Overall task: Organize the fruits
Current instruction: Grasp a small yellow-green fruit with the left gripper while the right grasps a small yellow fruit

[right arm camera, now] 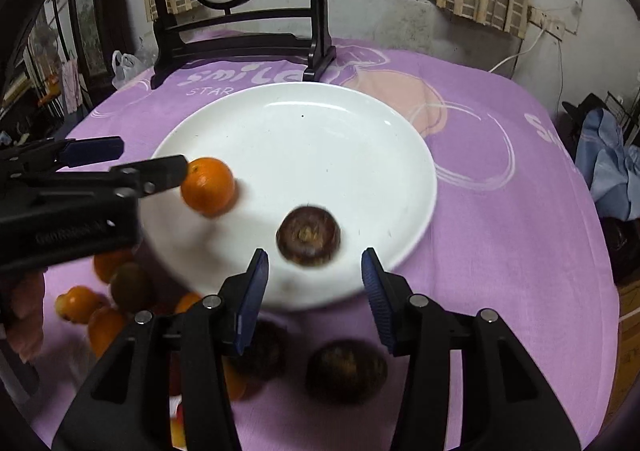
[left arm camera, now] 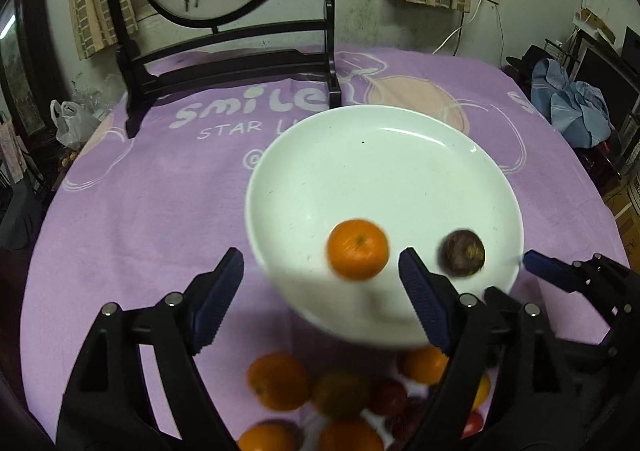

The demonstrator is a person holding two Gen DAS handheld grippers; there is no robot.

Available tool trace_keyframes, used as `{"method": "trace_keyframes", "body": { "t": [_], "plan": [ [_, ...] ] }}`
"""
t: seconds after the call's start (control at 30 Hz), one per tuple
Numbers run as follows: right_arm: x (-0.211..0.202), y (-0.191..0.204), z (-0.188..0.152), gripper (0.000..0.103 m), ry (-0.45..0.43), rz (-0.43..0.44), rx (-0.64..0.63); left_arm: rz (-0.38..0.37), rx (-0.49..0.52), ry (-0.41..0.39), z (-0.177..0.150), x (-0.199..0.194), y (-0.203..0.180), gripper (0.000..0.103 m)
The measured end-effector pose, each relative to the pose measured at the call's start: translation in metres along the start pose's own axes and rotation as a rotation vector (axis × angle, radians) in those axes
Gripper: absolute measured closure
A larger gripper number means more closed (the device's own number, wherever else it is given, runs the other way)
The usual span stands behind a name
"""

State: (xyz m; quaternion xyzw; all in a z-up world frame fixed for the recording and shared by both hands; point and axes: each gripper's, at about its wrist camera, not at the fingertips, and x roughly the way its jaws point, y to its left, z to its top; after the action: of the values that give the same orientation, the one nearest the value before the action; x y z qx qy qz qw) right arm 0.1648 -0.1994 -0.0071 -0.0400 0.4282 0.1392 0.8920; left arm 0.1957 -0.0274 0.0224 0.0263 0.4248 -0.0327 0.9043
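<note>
- Here the left tongs [left arm camera: 320, 283] gape wide, gripping nothing; the orange [left arm camera: 357, 248] sits on the white plate [left arm camera: 360, 155] just ahead of them, between the tips.
- The right tongs [right arm camera: 314, 271] are likewise spread, and the dark fruit [right arm camera: 308, 235] lies on the plate just beyond their tips.
- Loose fruit [left arm camera: 280, 381] lies on the purple cloth [left arm camera: 140, 219] beneath both tongs.

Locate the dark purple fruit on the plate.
Dark purple fruit sits on the white plate near its front edge, right of the orange, ahead of the open right gripper.
</note>
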Motion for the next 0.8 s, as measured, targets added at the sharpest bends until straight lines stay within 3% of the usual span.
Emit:
{"method": "trace_keyframes", "body": {
  "t": [0.3,0.47,0.8],
  "plan": [
    [-0.048,0.026,-0.073,0.052,0.015,0.051,-0.034,-0.005,-0.027,0.005,-0.072,-0.051,0.031,0.016],
    [-0.046,0.046,-0.101,0.052,0.084,0.113,-0.037,0.009,-0.063,0.019,-0.112,-0.06,0.047,0.016],
    [-0.026,0.078,-0.1,0.052,0.111,0.09,-0.085,0.01,-0.041,0.079,-0.151,-0.051,0.059,0.016]
  ]
}}
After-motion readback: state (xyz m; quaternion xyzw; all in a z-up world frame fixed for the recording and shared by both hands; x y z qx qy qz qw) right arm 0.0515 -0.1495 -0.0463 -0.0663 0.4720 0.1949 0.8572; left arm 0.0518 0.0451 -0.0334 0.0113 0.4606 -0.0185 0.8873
